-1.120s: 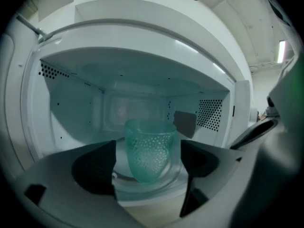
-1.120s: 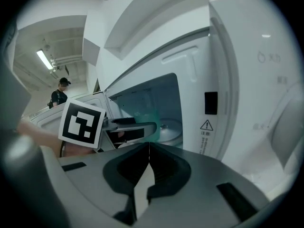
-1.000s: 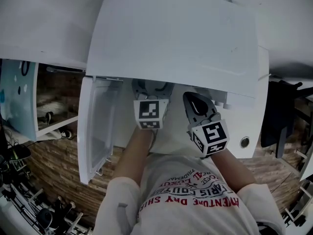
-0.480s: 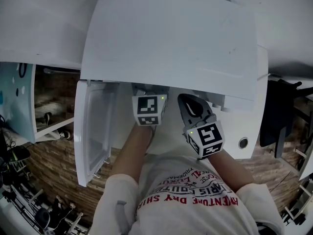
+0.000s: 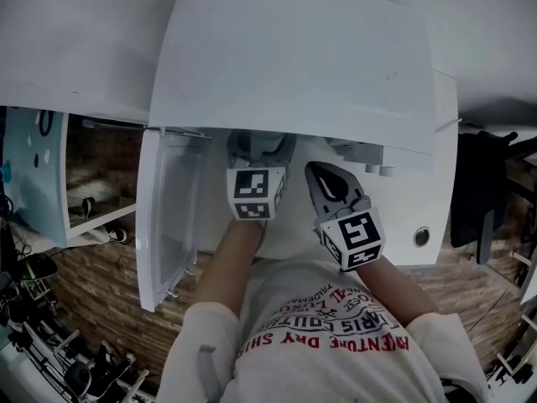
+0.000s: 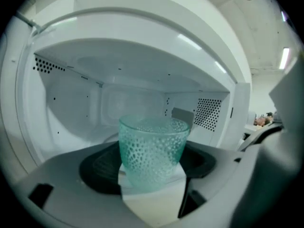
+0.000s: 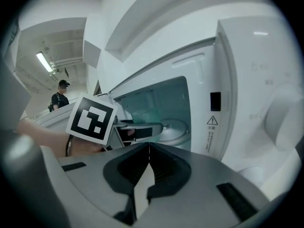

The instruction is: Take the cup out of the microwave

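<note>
The cup [image 6: 152,146], a green dimpled glass, stands upright on the white floor inside the microwave [image 5: 294,65], right between the fingers of my left gripper [image 6: 152,167]. The jaws are spread wide and the cup fills the gap. As far as I can see, the dark pads [image 6: 99,167] sit against its left and right sides, so I read this as a grip on the cup. Beyond the fingertips I see the back wall of the oven. The perforated side walls lie to either side of the fingers and the ceiling is above them.

My right gripper [image 7: 149,151] is outside the oven, just in front of the opening and to the right of the left one. Its fingers are closed tip to tip with nothing between them. Past those fingertips I see the left gripper's marker cube [image 7: 91,119] up and to the left. To the right of the fingers is the oven's front frame with a small warning label [image 7: 212,121].

In the head view the door [image 5: 168,217] is swung open to the left of both grippers. A round knob [image 5: 420,238] sits on the front panel to the right of the right gripper. Far off to the left, the right gripper view shows a person [image 7: 60,96] standing in the background.
</note>
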A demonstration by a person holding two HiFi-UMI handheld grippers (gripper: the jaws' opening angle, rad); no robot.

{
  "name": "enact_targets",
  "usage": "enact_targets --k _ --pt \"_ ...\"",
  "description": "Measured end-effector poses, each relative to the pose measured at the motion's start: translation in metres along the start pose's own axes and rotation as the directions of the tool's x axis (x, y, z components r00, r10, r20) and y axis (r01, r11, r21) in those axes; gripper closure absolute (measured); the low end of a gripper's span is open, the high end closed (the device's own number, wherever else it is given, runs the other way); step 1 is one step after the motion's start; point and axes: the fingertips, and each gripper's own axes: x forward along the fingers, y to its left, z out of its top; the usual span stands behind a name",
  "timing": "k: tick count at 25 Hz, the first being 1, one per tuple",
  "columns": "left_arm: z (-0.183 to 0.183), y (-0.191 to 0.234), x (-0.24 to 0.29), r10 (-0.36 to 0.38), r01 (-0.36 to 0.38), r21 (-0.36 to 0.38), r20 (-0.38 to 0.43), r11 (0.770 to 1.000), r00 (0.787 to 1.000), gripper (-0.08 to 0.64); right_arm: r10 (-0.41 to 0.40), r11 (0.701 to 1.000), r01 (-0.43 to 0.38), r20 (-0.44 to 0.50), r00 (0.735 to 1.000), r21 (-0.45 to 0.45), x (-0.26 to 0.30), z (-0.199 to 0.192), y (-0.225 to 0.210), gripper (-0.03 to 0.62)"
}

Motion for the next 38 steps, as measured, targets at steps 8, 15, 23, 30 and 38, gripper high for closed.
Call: enact_targets --k 8,15,23,30,38 --pt "0.003 -0.016 -0.053 -0.043 0.043 0.002 0.020 0.999 0.999 0.190 -0.059 0.998 0.059 -0.003 0.998 0.004 -0.028 -0.011 0.022 0.580" --pt "0.019 -0.023 -0.101 -0.079 0.079 0.008 0.049 0.997 0.996 0.190 -0.105 0.994 0.106 0.059 0.993 -0.011 -0.043 0.003 0.043 0.580" --pt "0.055 -0.026 -0.171 -0.075 0.067 0.059 0.129 0.996 0.989 0.190 -0.203 0.978 0.209 0.210 0.956 -0.009 -0.075 0.041 0.061 0.580" --pt "0.086 -0.032 -0.228 -0.104 0.077 0.124 0.229 0.989 0.968 0.190 -0.225 0.970 0.243 0.316 0.922 -0.018 -0.102 0.065 0.090 0.580" --pt "0.090 -0.027 -0.260 -0.111 0.080 0.130 0.246 0.988 0.963 0.190 -0.234 0.961 0.273 0.387 0.892 -0.048 -0.125 0.080 0.123 0.580"
